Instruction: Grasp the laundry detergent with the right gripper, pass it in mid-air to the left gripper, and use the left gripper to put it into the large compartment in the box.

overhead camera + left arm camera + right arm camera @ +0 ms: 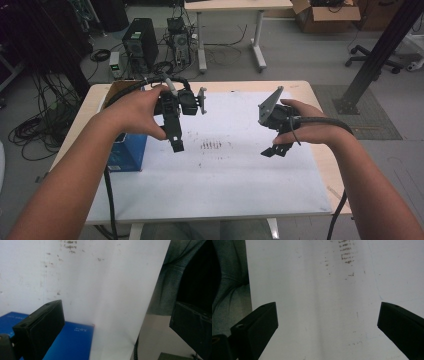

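blue box [127,155] sits at the table's [300,90] left edge, just beside and below my left hand-held gripper [176,145]. both it and my right hand-held gripper [276,151] hover with jaws apart over the bare white sheet [225,175].

Two claws are held above the desk [320,165]: the left claw [176,142] and the right claw [276,149], each with two black jaws set wide apart and nothing between them. One white sheet [225,175] is spread over the desk, and one cluster of dark smudges [211,145] is marked on it. One blue box [126,152] is seen at the sheet's left edge. Two forearms are counted, one per claw.
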